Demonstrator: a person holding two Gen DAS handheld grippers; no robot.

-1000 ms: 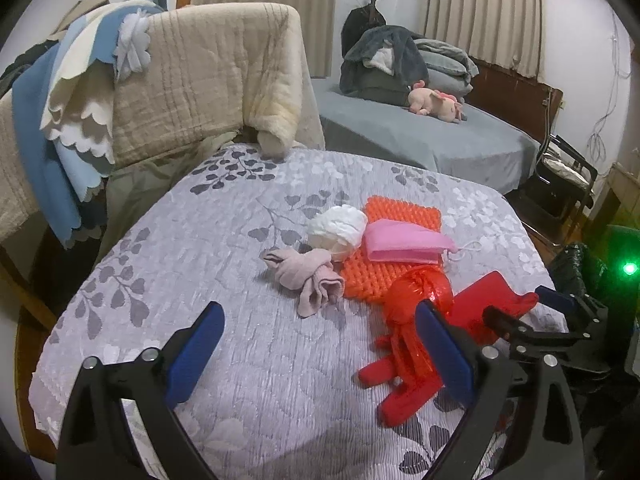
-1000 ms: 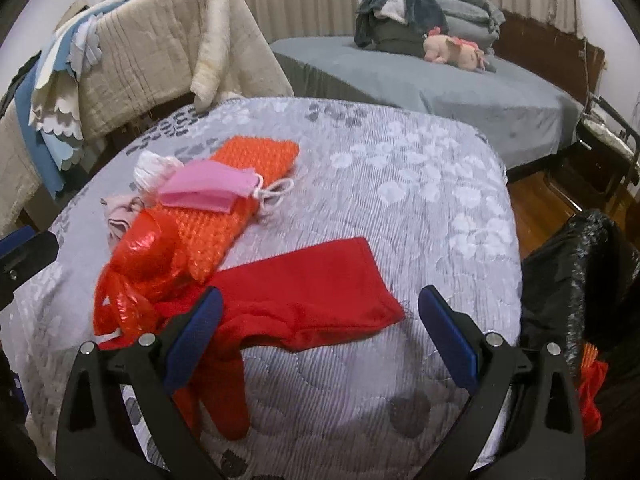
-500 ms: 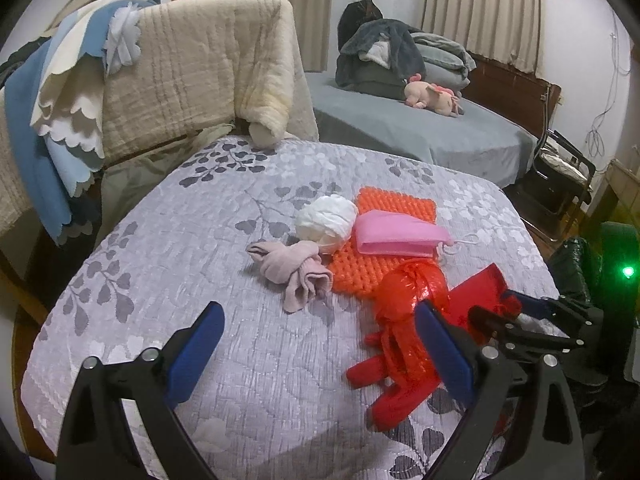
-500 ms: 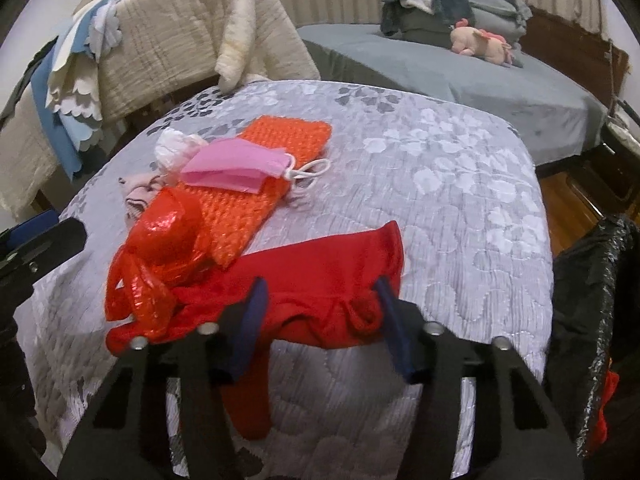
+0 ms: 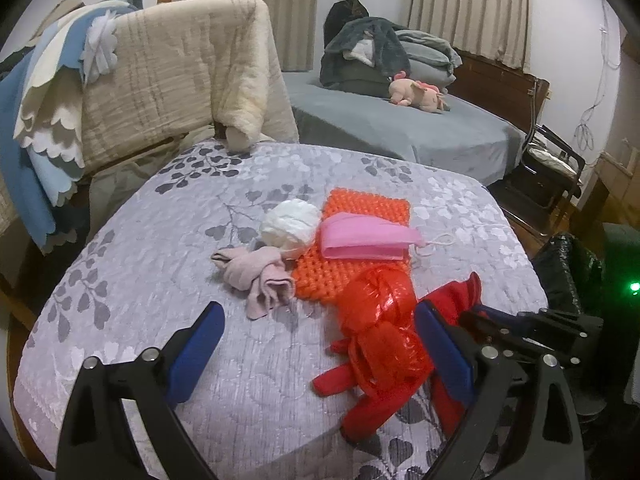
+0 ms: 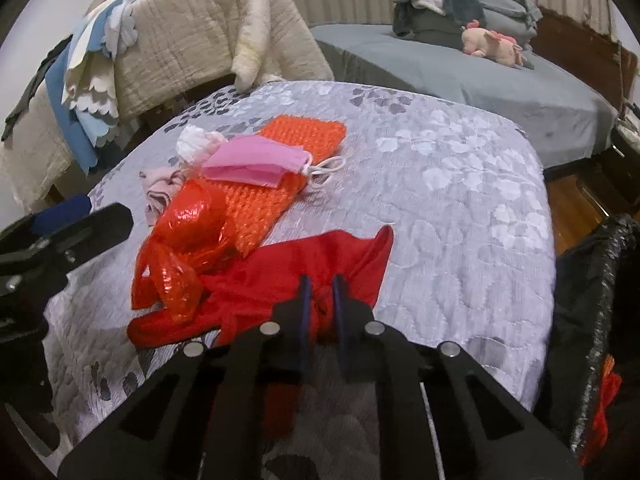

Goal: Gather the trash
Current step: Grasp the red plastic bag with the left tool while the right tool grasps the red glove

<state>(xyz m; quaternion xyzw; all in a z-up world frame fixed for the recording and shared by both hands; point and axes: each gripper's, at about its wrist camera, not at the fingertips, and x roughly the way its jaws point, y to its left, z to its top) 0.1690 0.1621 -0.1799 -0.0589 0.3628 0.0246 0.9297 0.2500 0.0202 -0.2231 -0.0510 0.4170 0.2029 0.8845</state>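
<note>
Bedroom setting; work surface is a grey floral quilt over a table-like top, with a grey bed behind.

Right gripper: jaws have just been closing and are now clamped on a bunched fold of the red cloth, which is pinched up between the blue pads. The rest of that cloth lies flat on the quilt, spreading left and away from the fingers.

Left gripper: jaws spread wide, grasping nothing. The crumpled red plastic bag lies just inside its right finger, resting on the red cloth.

Beyond the bag: an orange knitted mat with a pink face mask on top, a white wad touching the mat's left edge, and a pale pink sock beside that.

Container: a black trash bag stands off the quilt's right edge; something red shows low at its side, contents otherwise not discernible.
</note>
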